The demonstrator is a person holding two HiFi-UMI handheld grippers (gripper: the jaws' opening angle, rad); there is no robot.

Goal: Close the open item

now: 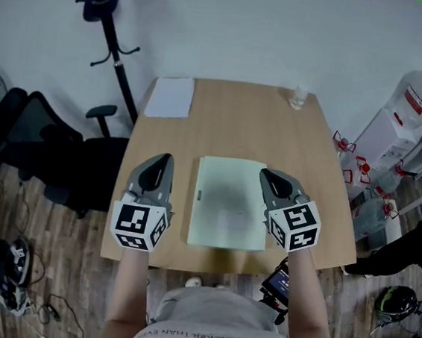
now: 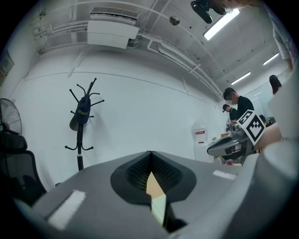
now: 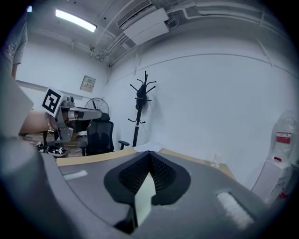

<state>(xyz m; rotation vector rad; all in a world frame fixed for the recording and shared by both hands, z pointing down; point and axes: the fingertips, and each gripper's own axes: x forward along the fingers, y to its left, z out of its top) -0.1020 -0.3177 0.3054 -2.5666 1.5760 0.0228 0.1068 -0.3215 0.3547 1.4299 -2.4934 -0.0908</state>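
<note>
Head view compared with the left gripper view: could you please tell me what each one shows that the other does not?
Only the head view shows the white sheet and small clear container at the table's far corners. Only the left gripper view shows the air conditioner, a strip light and a person behind. Both show the coat stand, the right gripper and the pale green item.

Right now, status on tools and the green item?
Left tool shut, empty, beside green item. Right tool shut, empty, over its right edge. Item lies flat, looks closed. Nothing on it.
</note>
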